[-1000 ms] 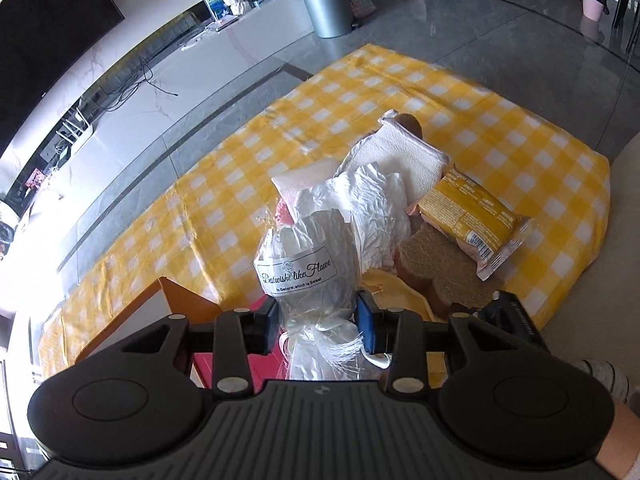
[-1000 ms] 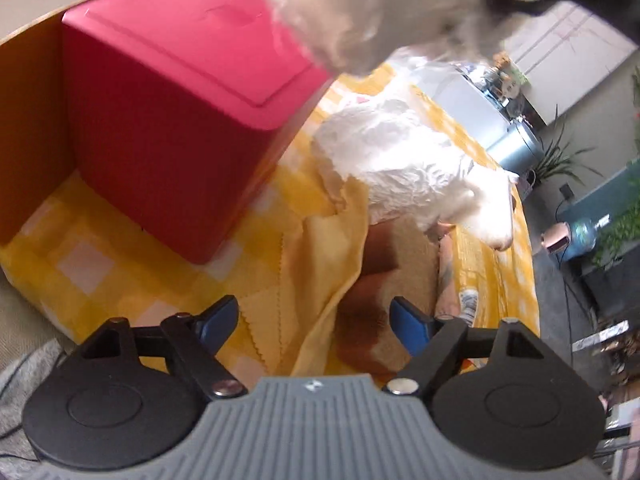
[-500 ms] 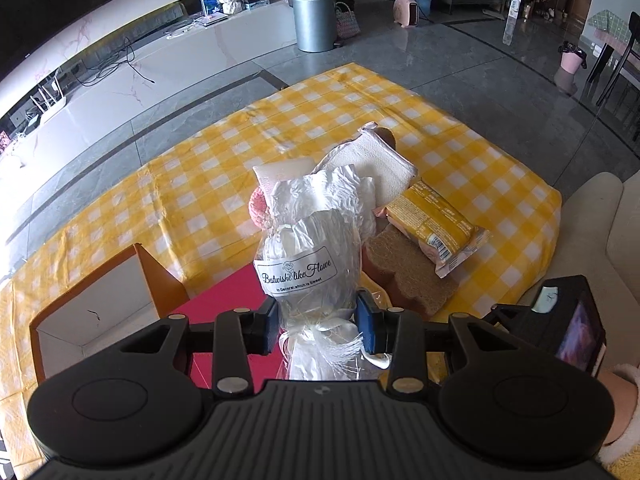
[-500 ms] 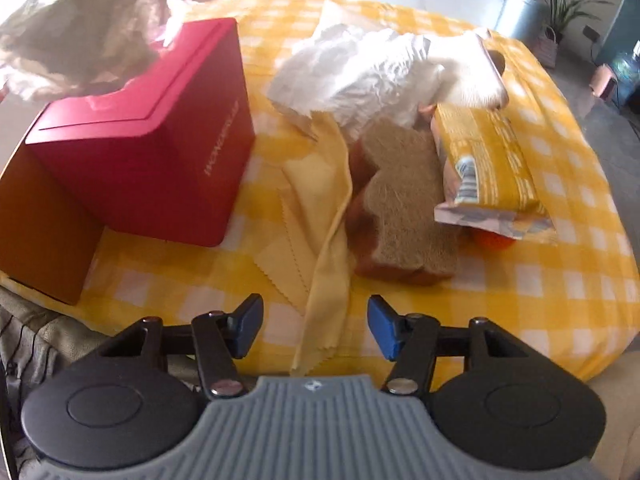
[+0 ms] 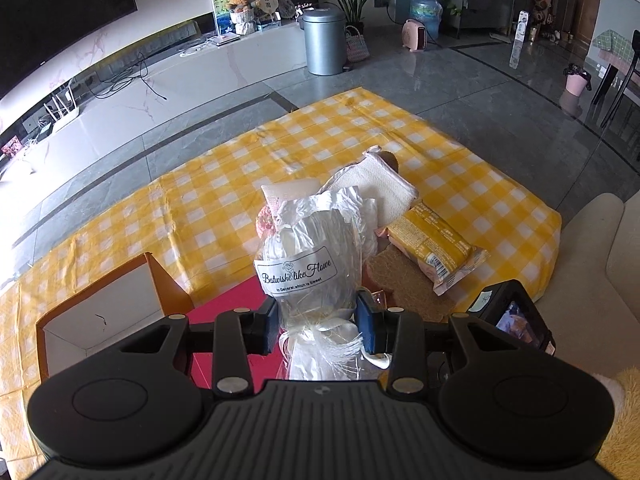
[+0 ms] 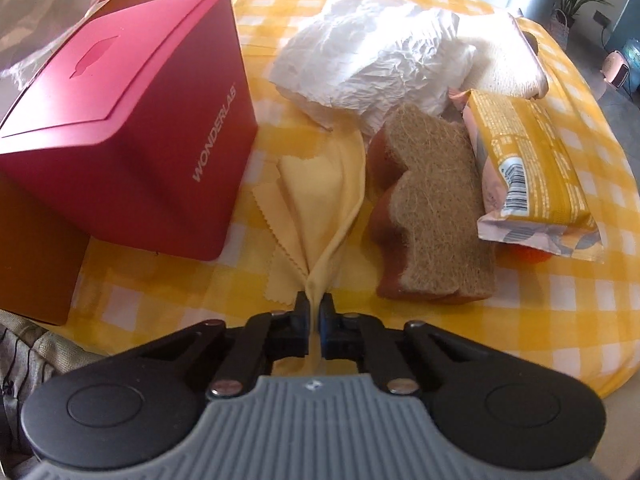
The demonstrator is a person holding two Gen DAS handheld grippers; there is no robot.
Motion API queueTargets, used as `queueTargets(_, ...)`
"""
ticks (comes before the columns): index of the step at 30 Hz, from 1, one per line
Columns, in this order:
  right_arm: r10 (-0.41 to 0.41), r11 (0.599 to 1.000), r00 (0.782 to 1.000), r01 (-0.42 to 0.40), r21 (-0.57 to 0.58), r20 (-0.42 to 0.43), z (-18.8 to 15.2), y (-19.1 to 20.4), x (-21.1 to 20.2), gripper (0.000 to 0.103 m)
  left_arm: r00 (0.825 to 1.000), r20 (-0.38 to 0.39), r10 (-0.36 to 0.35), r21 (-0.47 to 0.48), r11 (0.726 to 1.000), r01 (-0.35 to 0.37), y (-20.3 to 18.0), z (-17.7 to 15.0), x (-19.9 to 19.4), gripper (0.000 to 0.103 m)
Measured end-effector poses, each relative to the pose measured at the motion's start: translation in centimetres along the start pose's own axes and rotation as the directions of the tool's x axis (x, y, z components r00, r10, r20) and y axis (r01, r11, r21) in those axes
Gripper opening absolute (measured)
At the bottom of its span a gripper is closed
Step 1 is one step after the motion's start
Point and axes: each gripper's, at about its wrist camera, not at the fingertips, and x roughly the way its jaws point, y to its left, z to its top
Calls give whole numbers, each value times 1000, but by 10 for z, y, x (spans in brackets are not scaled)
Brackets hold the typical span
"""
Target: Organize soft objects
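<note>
My left gripper (image 5: pixel 317 322) is shut on a clear wrapped bundle (image 5: pixel 308 264) with a white label and ribbon, held above the yellow checked cloth (image 5: pixel 208 208). My right gripper (image 6: pixel 315 314) is shut on the near edge of a pale yellow cloth (image 6: pixel 320 196) lying on the table. Beside it lie a brown loofah sponge (image 6: pixel 428 208), a crumpled white wrap (image 6: pixel 372 60), a white towel pad (image 6: pixel 500 60) and a yellow packet (image 6: pixel 532 168). The sponge (image 5: pixel 400 276) and packet (image 5: pixel 432 248) also show in the left wrist view.
A red box (image 6: pixel 132 120) marked WONDERLAB stands left of the yellow cloth, next to an open orange box (image 5: pixel 104 312). A sofa (image 5: pixel 600 280) is at the right. A grey bin (image 5: pixel 323 40) and a low white cabinet stand far back.
My right gripper has pulled back, dropped to the near edge of the yellow cloth and closed on it. My left gripper has lifted, still holding the bundle.
</note>
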Motion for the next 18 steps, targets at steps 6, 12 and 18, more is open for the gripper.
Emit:
queueTargets(6, 27, 999, 987, -33, 36, 158, -11, -9, -35, 1, 1000, 19, -18, 7, 1000, 18, 1, -2, -16, 44)
queueTargets(12, 69, 995, 911, -92, 38, 408, -21, -9, -105, 1, 998, 56, -5, -34, 999, 7, 21, -8, -40, 44)
queueTargets(18, 70, 991, 836, -121, 57, 545, -22, 2, -176, 2, 995, 72, 64, -63, 996, -59, 56, -36, -65, 44)
